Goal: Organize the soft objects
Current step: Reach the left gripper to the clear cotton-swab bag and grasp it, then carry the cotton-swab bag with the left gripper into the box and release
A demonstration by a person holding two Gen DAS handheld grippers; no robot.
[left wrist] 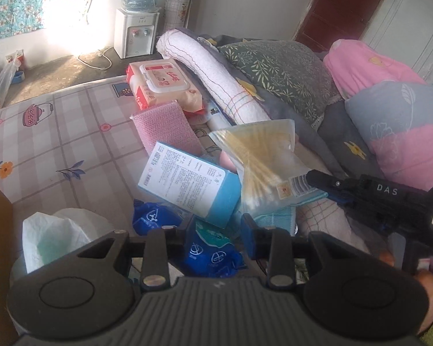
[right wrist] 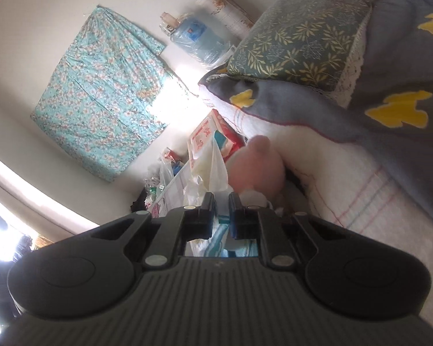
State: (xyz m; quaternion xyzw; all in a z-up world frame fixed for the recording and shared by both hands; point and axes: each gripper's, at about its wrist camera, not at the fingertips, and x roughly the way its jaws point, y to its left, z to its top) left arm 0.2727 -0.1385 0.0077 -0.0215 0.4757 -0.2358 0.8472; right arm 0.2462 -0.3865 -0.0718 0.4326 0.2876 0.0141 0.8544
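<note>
Now, pile: soft packs heaped on the bed [left wrist: 57, 121] beside the pillows, apparently awaiting sorting.
Right claw [left wrist: 310, 176]: nearly closed, pinching the clear cotton-swab bag's [left wrist: 262, 155] corner, lifting it off the heap.
Left claw [left wrist: 216, 225]: narrowed around the blue packet [left wrist: 213, 250]; grip unclear.

white letters "das" stand on the right gripper [left wrist: 310, 177].
</note>
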